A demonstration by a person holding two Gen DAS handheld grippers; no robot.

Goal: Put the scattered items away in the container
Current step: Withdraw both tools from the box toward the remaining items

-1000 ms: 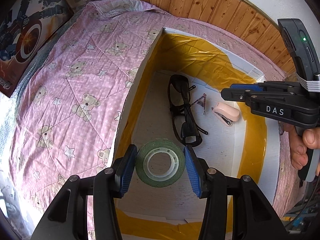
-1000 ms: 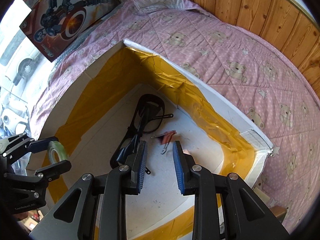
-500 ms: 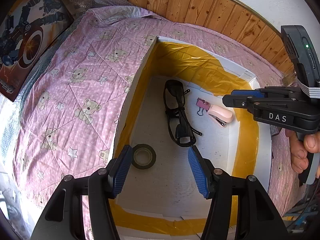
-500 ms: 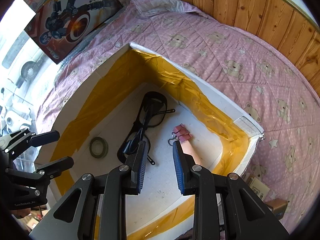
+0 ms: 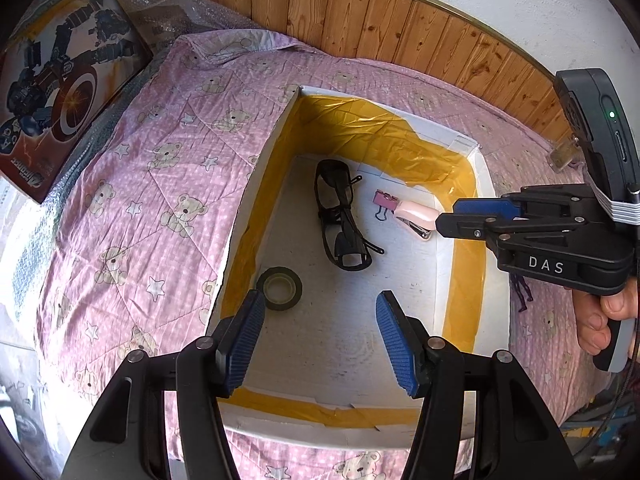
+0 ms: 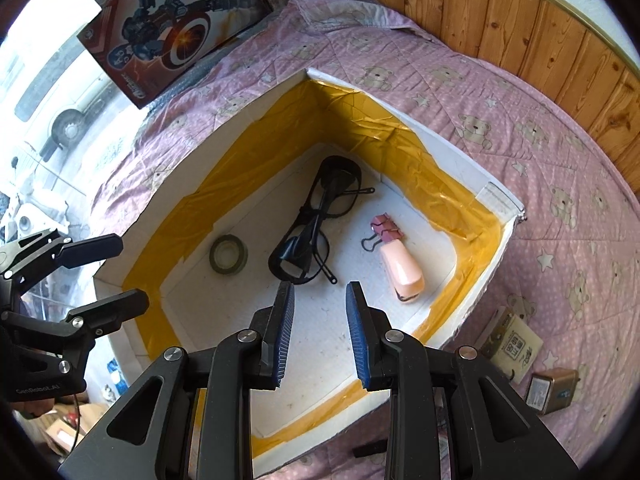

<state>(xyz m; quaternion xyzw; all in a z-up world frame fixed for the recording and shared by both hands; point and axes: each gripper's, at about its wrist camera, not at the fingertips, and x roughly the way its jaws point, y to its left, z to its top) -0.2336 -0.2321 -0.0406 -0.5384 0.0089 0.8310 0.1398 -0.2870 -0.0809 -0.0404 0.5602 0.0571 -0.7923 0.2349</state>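
Observation:
A white foam box (image 5: 498, 300) lined with yellow tape sits on a pink bear-print quilt (image 5: 160, 184). Inside lie a green tape roll (image 5: 279, 283) (image 6: 228, 255), black glasses (image 5: 340, 216) (image 6: 314, 224), a pink binder clip (image 5: 386, 201) (image 6: 384, 228) and a pink stapler (image 5: 416, 216) (image 6: 402, 270). My left gripper (image 5: 320, 316) (image 6: 120, 272) hangs open and empty above the box's near left corner, just over the tape roll. My right gripper (image 6: 320, 300) (image 5: 460, 216) is above the box's right side, fingers a narrow gap apart, holding nothing.
A printed toy box (image 5: 60, 92) (image 6: 172, 28) leans at the quilt's far left edge. A small printed carton (image 6: 512, 344) and a metal-coloured box (image 6: 554, 392) lie on the quilt beside the foam box. Wood panelling (image 5: 400, 40) runs behind the bed. A hand (image 5: 608, 320) holds the right gripper.
My left gripper opened and let go of the tape roll, which now lies on the box floor. Both grippers have drawn back and up from the box.

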